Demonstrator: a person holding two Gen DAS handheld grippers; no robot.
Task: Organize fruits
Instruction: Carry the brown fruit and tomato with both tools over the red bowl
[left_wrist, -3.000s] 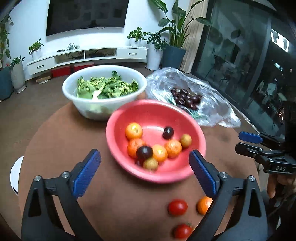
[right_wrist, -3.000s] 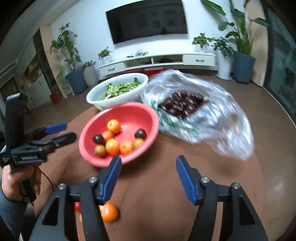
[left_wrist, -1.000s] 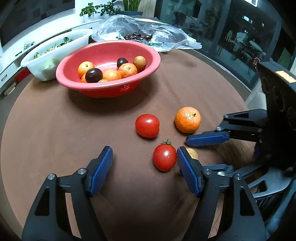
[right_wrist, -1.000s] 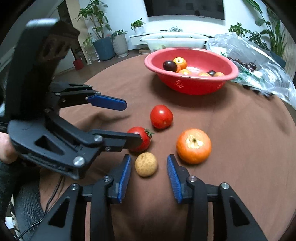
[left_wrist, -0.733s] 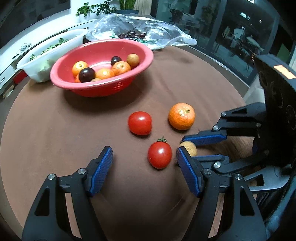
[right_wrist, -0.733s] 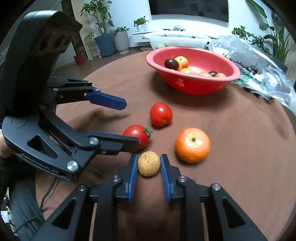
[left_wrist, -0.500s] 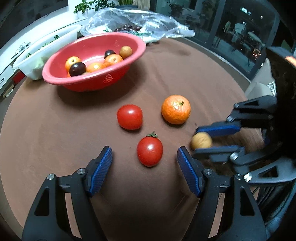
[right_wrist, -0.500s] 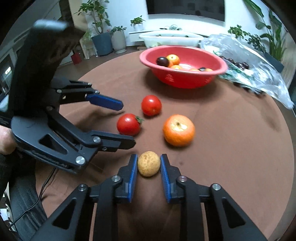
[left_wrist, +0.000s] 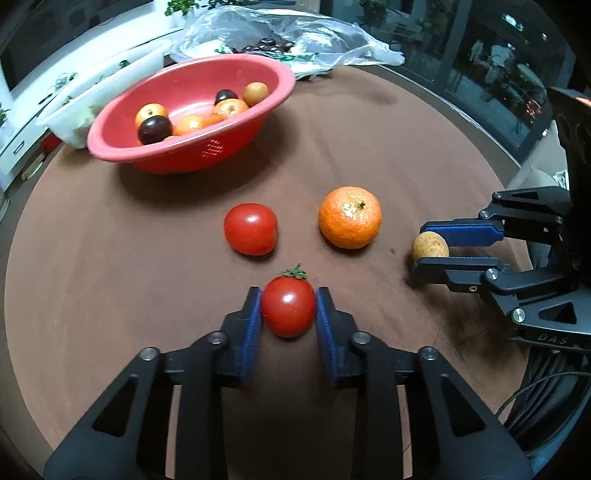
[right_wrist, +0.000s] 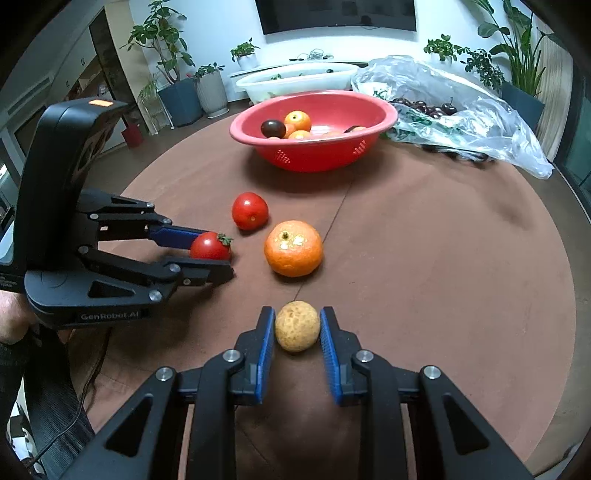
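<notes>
Left gripper (left_wrist: 289, 314) angled steeply down, jaws just closed — blue fingers (left_wrist: 252, 325) pressed on either side of a tomato (left_wrist: 288, 312). Right gripper (right_wrist: 297, 332) tilted down likewise, fingers (right_wrist: 266, 343) clamped on a small tan fruit (right_wrist: 297, 326). Part of a hand (right_wrist: 14, 317) at the left gripper's handle — mostly hidden.

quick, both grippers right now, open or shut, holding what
left gripper: jaws just closed, shut on the stemmed tomato
right gripper: shut on the small tan fruit
</notes>
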